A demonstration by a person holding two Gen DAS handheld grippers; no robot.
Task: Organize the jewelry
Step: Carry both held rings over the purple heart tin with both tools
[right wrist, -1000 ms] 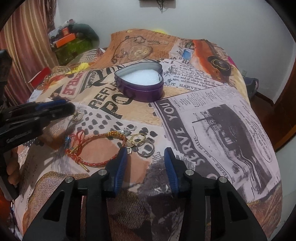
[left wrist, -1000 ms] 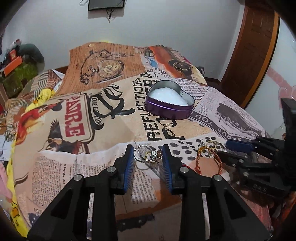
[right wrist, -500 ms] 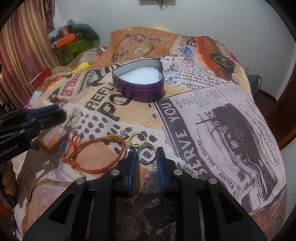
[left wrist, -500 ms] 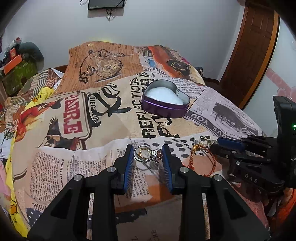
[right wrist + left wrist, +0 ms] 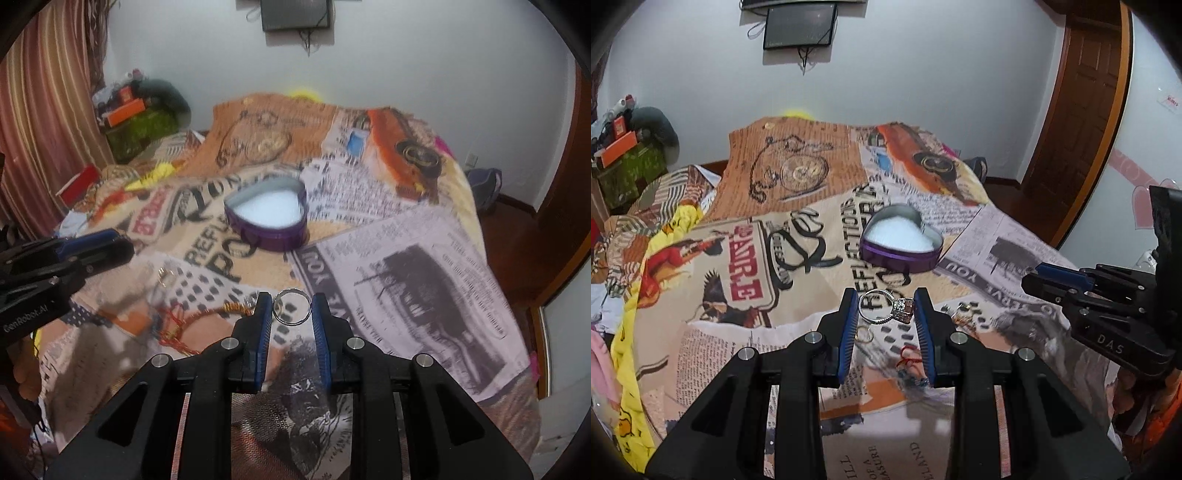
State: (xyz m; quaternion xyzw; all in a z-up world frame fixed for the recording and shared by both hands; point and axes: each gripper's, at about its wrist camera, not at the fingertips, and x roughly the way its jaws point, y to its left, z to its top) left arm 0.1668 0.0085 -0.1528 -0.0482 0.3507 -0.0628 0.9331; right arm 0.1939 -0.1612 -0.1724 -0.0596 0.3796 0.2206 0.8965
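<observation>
My left gripper [image 5: 886, 308] is shut on a silver ring with a large stone [image 5: 901, 306] and holds it above the bed. My right gripper [image 5: 291, 306] is shut on a plain silver ring [image 5: 277, 314], also lifted. A purple heart-shaped tin [image 5: 901, 243] with a white lining sits open on the bedspread ahead; it also shows in the right wrist view [image 5: 267, 219]. A red and gold braided bracelet [image 5: 199, 321] and a small gold ring [image 5: 865, 335] lie on the bedspread below the grippers.
A patterned newspaper-print bedspread [image 5: 738, 332] covers the bed. Clutter and boxes [image 5: 624, 162] stand at the far left by a striped curtain [image 5: 48, 122]. A wooden door [image 5: 1078, 122] is at the right. The right gripper shows at the left view's right edge [image 5: 1108, 314].
Both grippers have lifted with their rings and moved toward the tin. The right gripper closed on the plain ring, which earlier lay on the bedspread.
</observation>
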